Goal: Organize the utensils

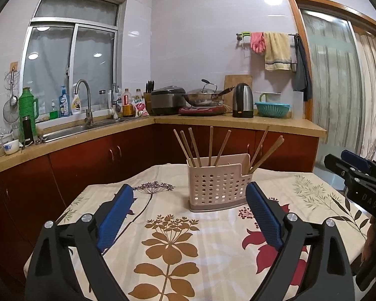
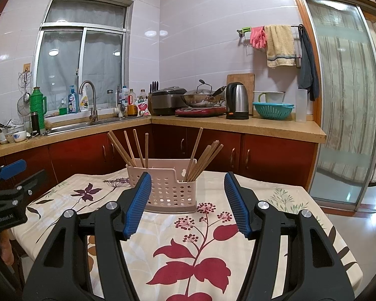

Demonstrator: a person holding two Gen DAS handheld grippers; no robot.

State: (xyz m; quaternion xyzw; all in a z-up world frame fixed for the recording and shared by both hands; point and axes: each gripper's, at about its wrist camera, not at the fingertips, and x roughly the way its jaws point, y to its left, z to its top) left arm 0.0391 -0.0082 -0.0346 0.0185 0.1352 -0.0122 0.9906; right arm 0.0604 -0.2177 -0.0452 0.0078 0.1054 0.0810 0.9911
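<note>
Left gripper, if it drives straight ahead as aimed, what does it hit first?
Probably the pink utensil holder: it stands on the tablecloth ahead of the left gripper, toward the right side of the open jaws. Depth is unclear.

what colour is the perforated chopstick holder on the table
Pale pink, with a greyish base: the chopstick holder shows best in the left wrist view.

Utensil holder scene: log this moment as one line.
left gripper: open, empty | right gripper: open, empty | chopsticks: standing in utensil holder | holder on table
</note>
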